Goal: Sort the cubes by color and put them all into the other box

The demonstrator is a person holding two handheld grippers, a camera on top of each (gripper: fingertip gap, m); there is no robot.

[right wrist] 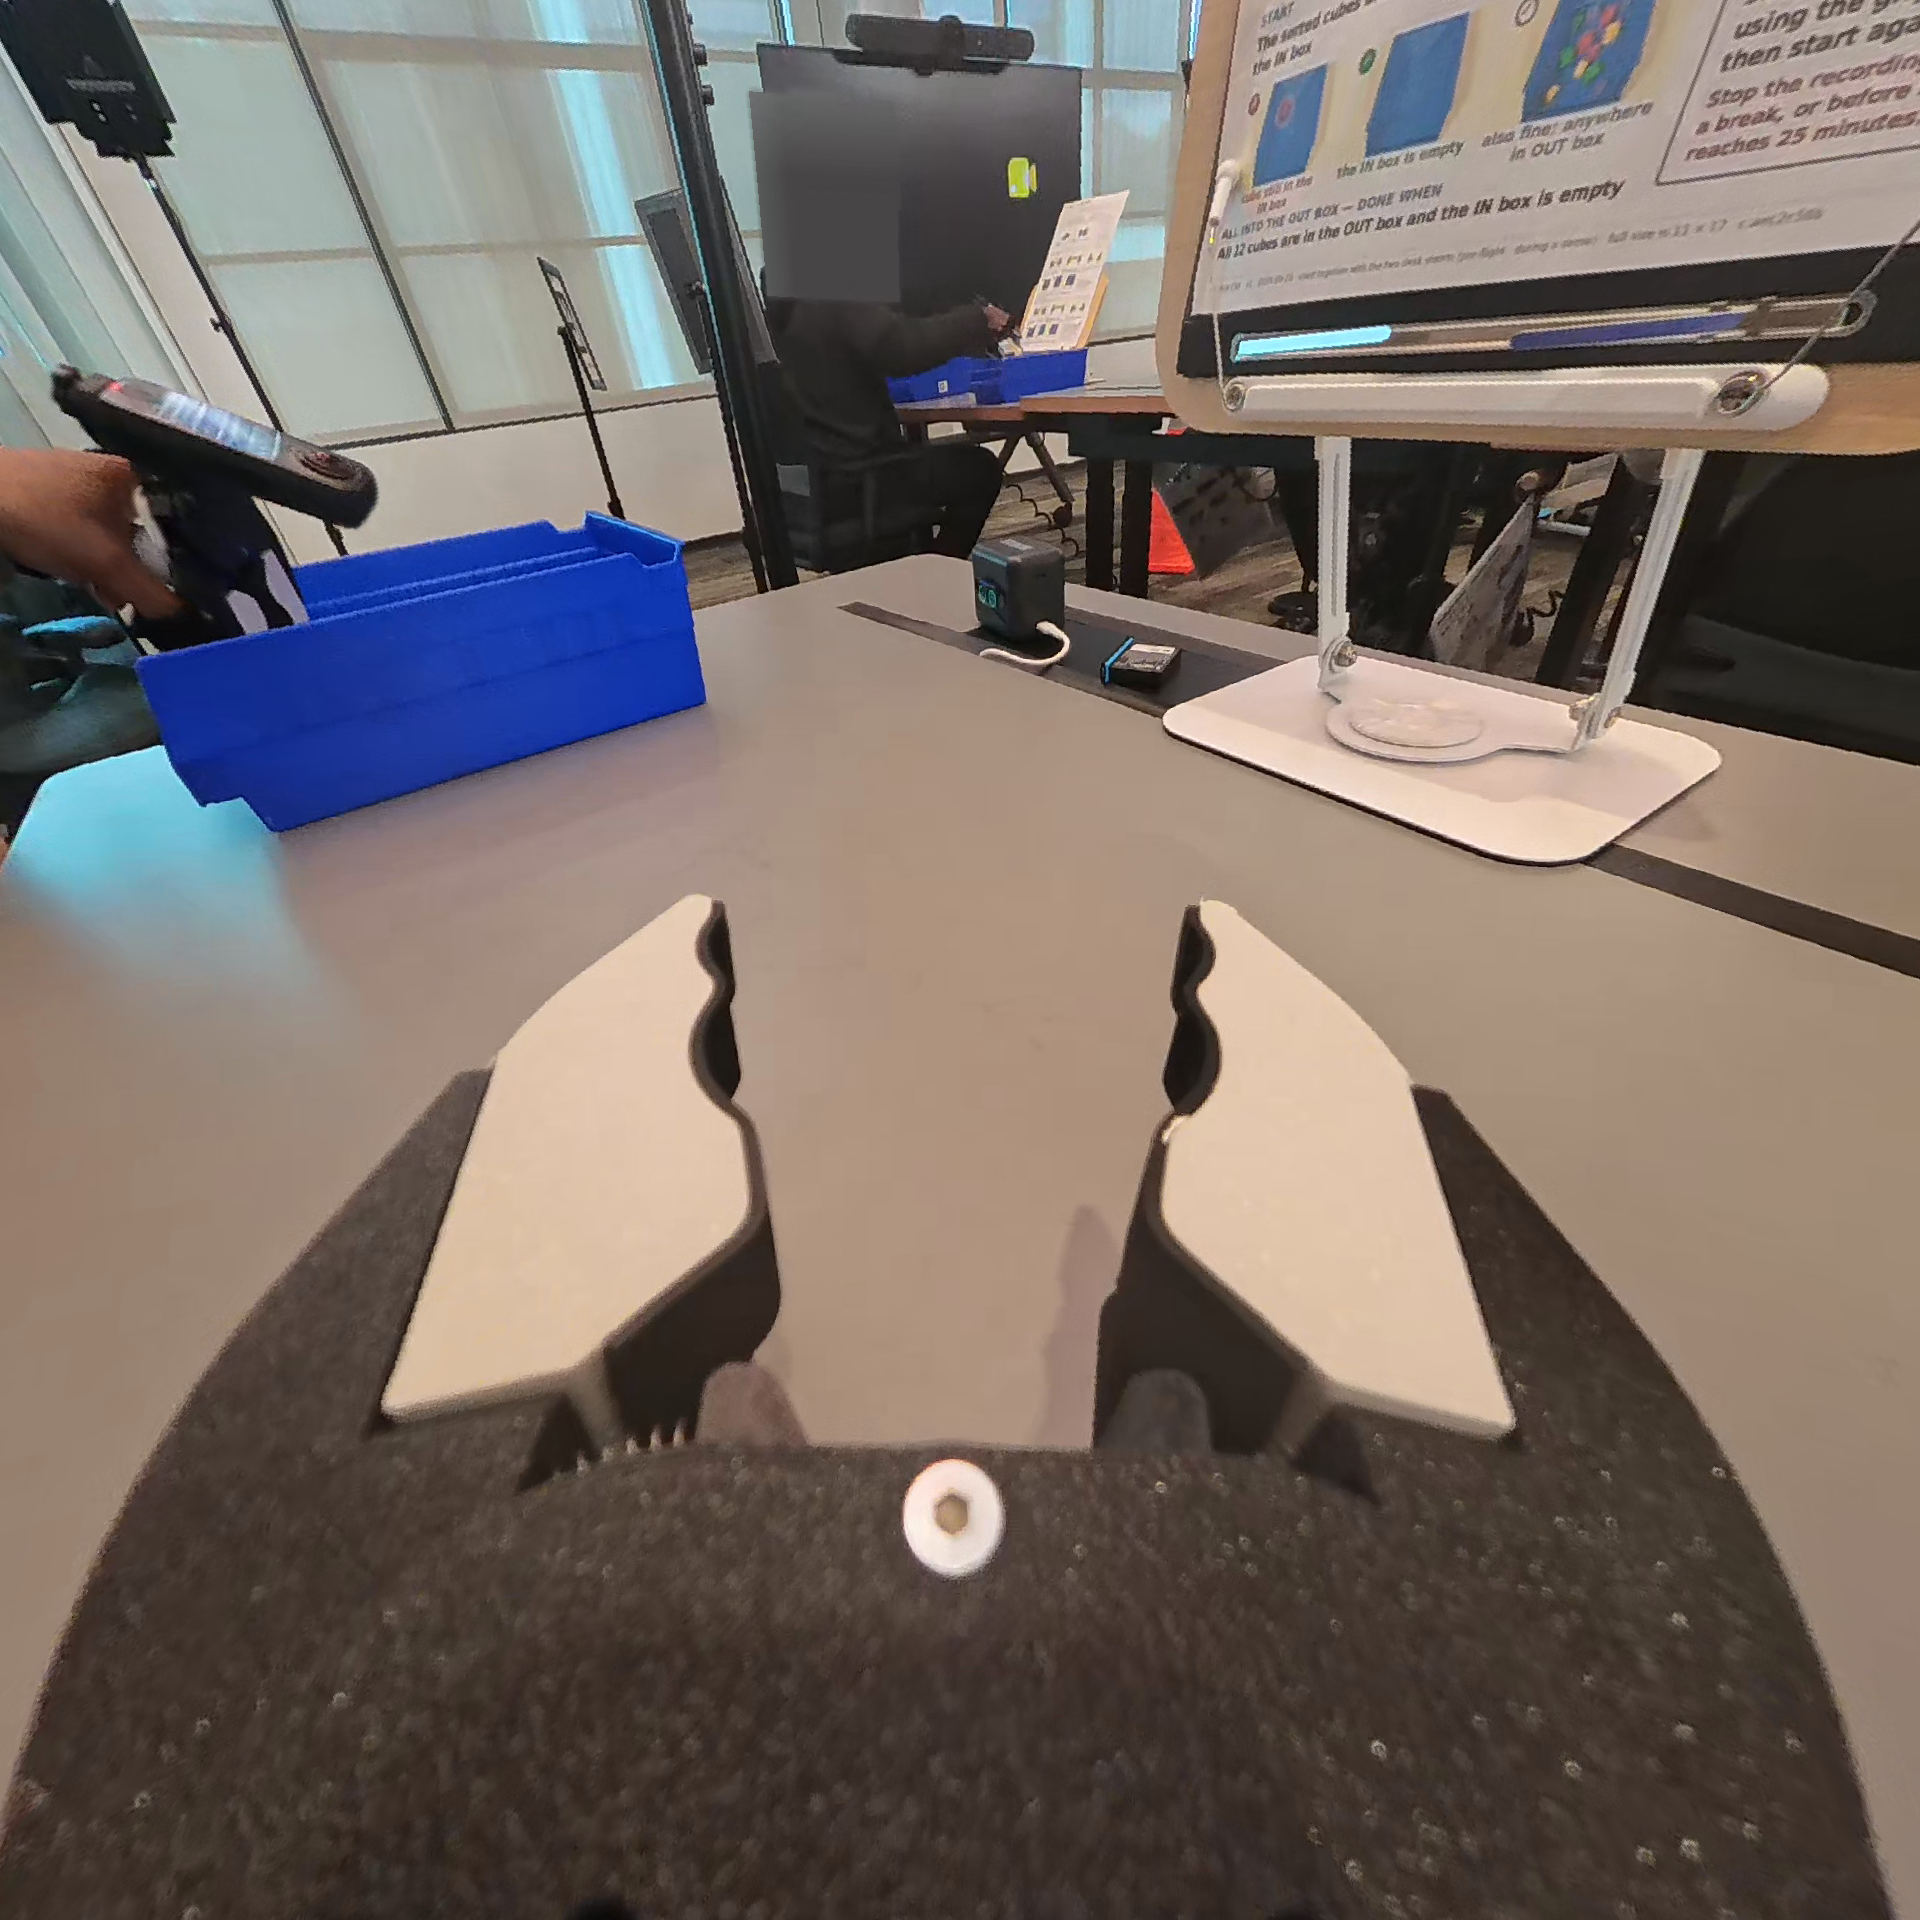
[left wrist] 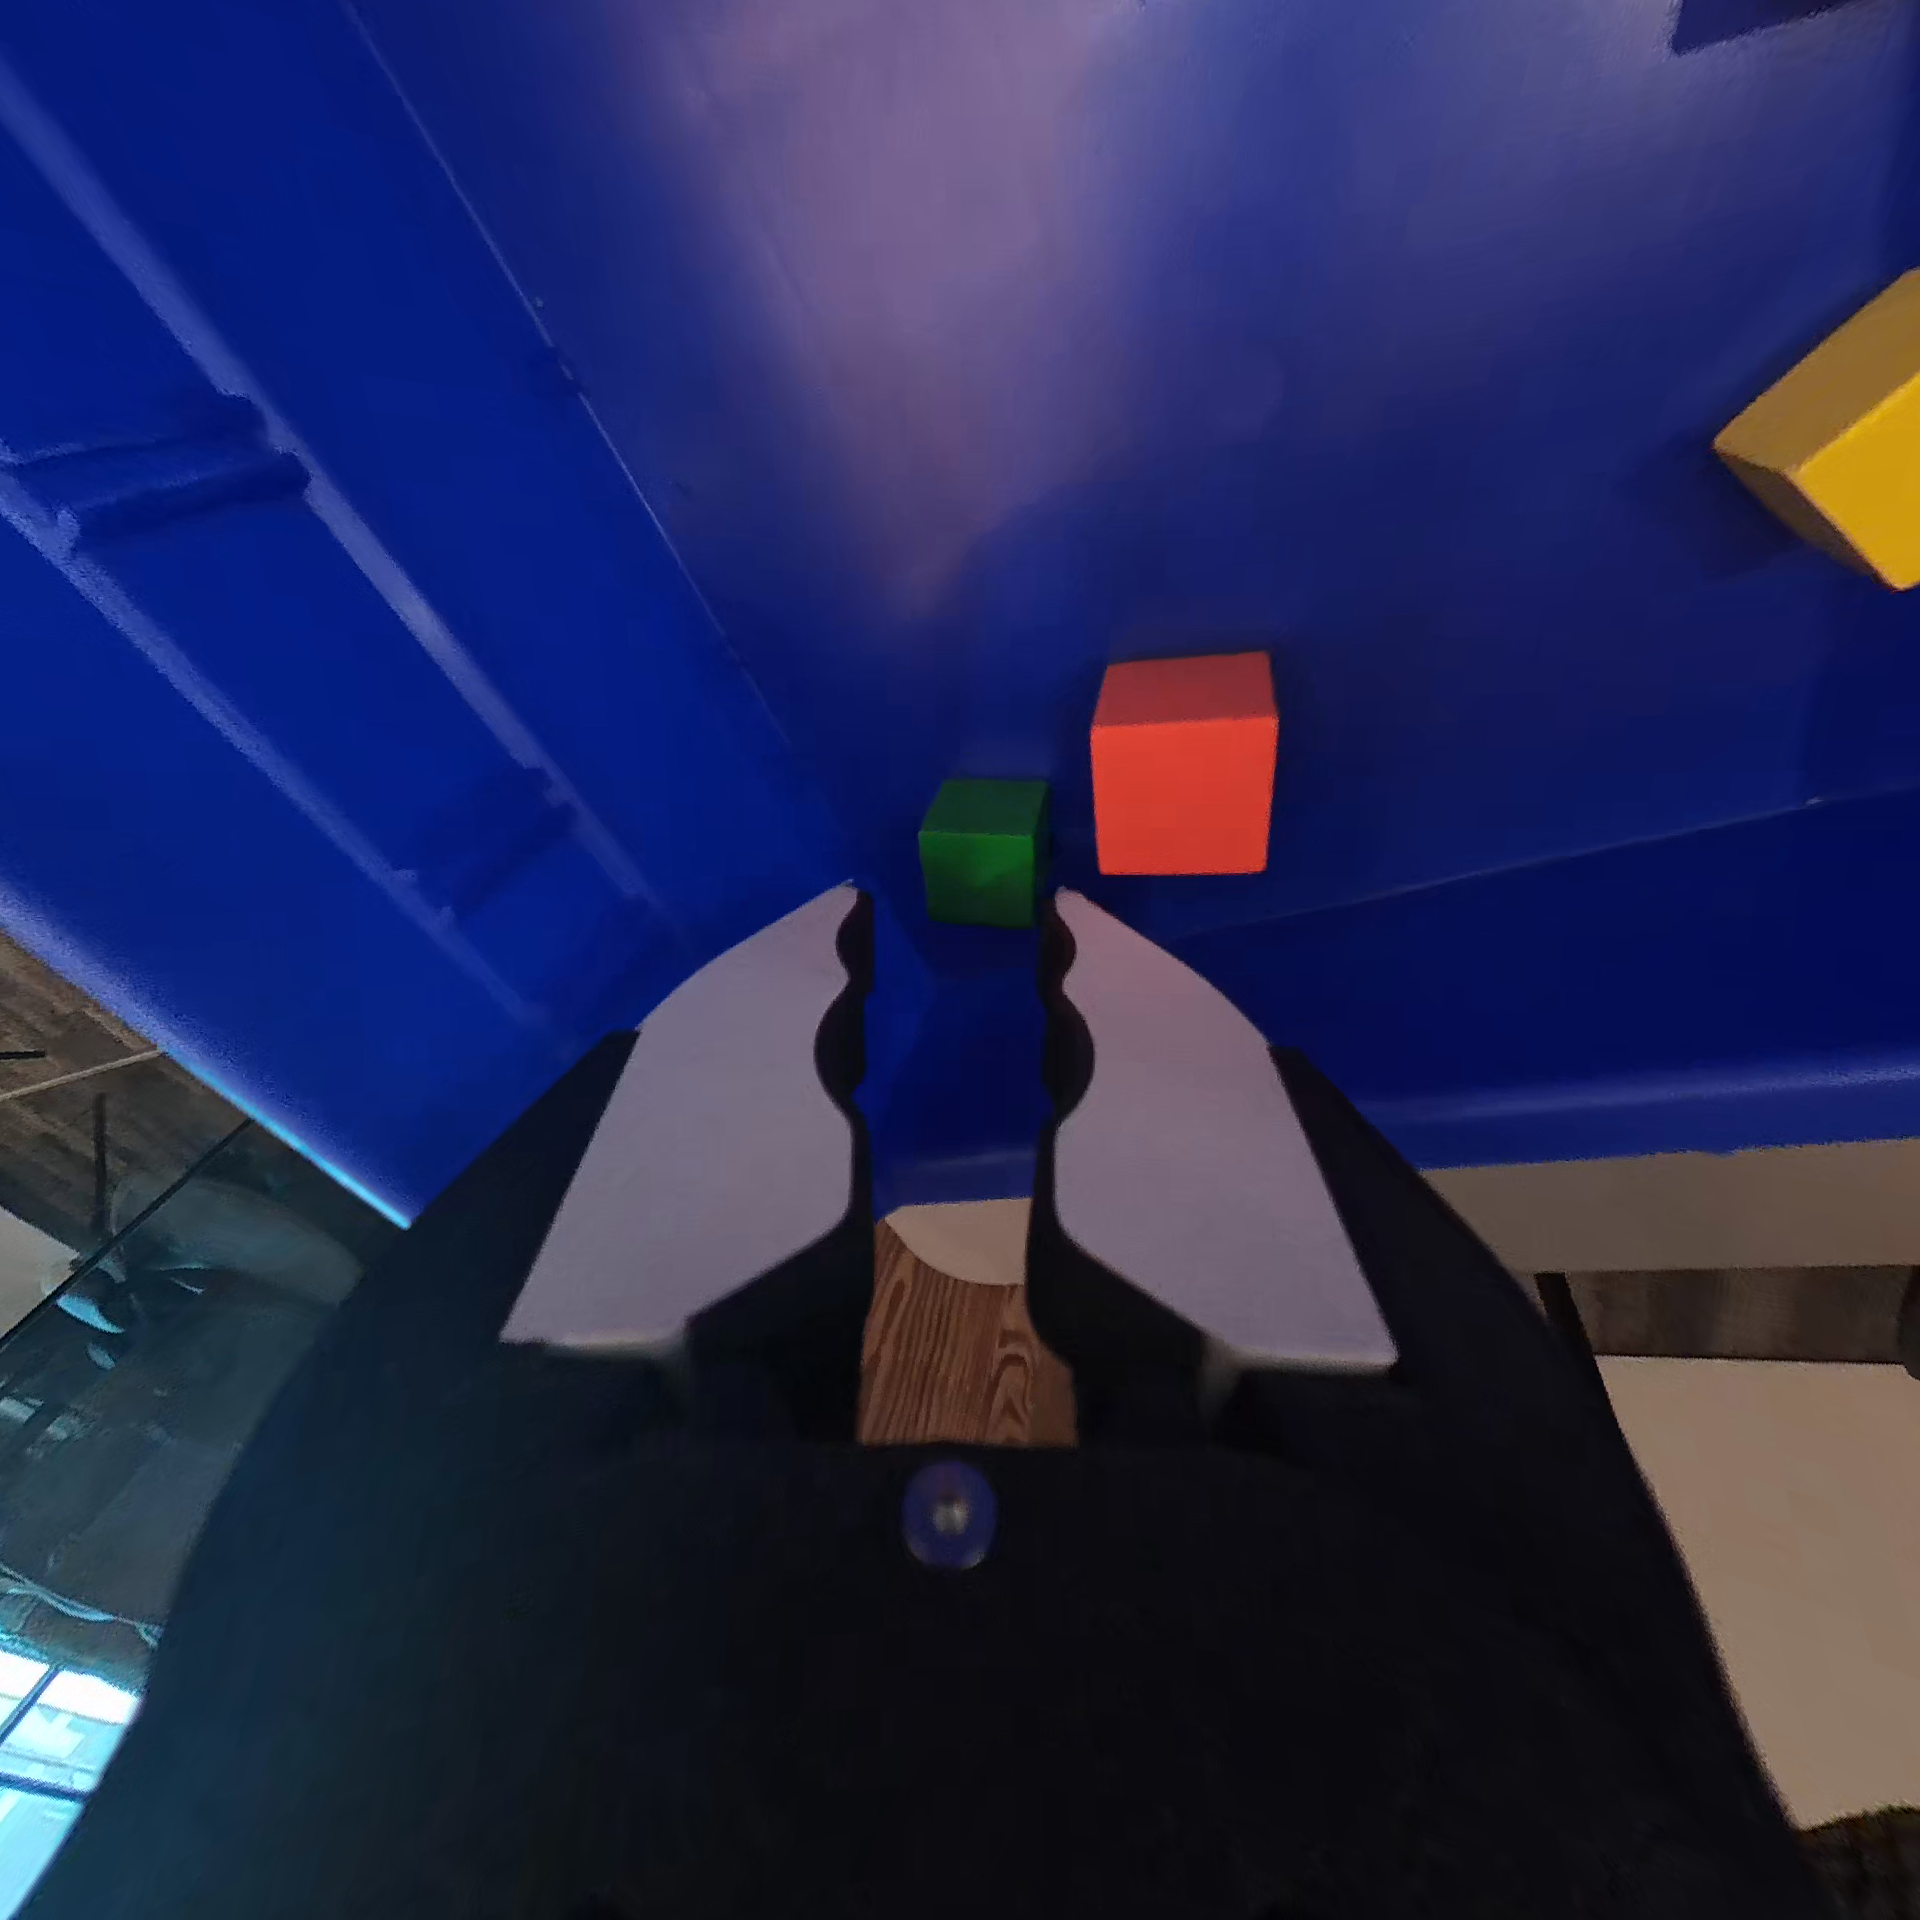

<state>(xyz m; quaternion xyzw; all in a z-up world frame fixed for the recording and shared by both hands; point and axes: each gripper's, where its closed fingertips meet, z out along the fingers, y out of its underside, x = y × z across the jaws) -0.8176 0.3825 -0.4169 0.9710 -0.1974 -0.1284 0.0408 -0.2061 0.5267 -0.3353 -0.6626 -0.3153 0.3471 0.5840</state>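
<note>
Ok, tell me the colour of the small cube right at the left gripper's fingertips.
Green, clearest in the left wrist view.

Yellow cube (left wrist: 1844, 457) cut by right edge

In the box (left wrist: 1039, 312) we list three cubes: small cube (left wrist: 982, 852) nearest, larger cube (left wrist: 1184, 774) just right, third cube (left wrist: 1839, 447) far right. The box (right wrist: 426, 665) sits on the table (right wrist: 935, 810), left; document stand (right wrist: 1444, 758) right.
</note>
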